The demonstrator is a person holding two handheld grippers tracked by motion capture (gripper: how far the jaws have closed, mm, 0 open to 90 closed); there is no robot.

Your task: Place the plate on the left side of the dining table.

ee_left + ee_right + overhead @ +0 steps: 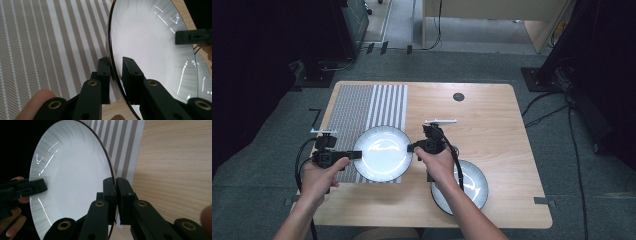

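A: Which step is this?

B: The carry, I'd say. 1 white plate [382, 153] is held between 2 grippers, over the near right corner of the striped mat [362, 107]. Whether it hangs just above the mat or rests on it, I cannot tell.

A: How are the grippers set?

B: The left gripper [356, 154] pinches the plate's left rim, the right gripper [411, 148] pinches the right rim. In the left gripper view the jaws straddle the dark edge, 1 pad under and 1 pad on the white face, and the left gripper [115, 67] looks pressed tight on it. The right gripper view shows the same: jaws of the right gripper [115, 185] nearly together with only the thin rim between.

A: Anything else on the table?

B: A second plate [472, 186] sits near the right front edge, partly under the right forearm. A small dark disc [458, 97] lies far off, toward the back of the table [492, 130].

A: And the next move?

B: Probably centring the plate on the mat and lowering it level. Both hands need to travel together, so the rim doesn't twist out of either pinch. Then both jaws should spread only once the plate sits flat.
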